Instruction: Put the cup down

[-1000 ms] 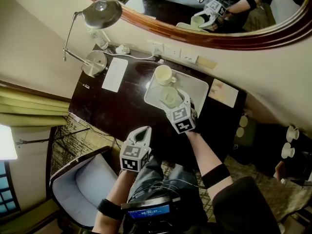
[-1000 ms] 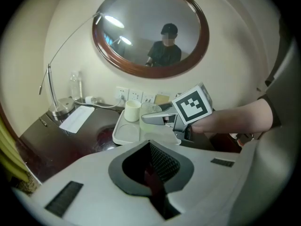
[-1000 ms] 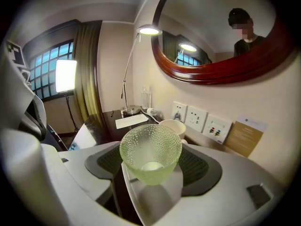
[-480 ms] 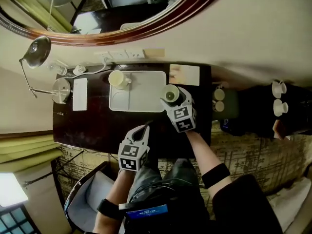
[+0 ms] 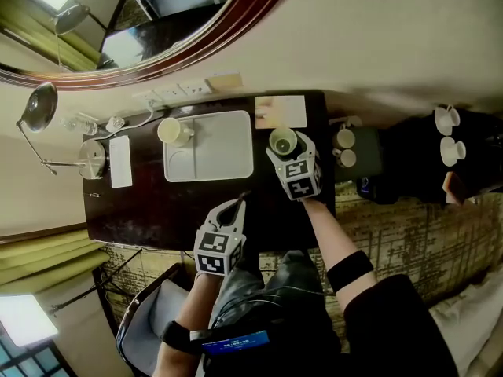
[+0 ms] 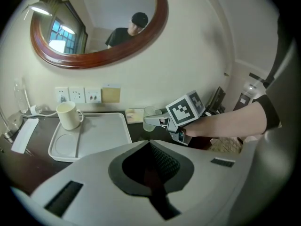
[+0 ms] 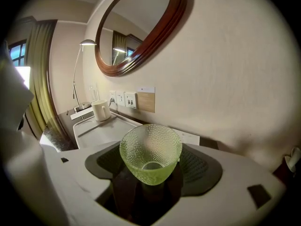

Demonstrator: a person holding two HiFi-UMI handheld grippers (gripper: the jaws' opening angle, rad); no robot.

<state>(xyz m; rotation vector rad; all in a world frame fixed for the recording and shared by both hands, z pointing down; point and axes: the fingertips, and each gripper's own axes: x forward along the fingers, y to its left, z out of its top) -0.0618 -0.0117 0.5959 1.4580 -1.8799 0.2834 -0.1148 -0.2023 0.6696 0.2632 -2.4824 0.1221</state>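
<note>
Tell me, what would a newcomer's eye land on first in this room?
Most likely the green glass cup, dimpled all over, gripped between the jaws of the right gripper above the dark desk, just right of the white tray. Next comes the big oval mirror in its wooden frame on the wall above the desk. A white mug stands in the tray's far left corner.

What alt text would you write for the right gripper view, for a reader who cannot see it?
The right tool grips a green dimpled glass cup, upright, between its two jaws, close to a cream wall. Behind on the left, a white mug stands on a white tray, below wall sockets, a desk lamp and an oval wood-framed mirror.
</note>
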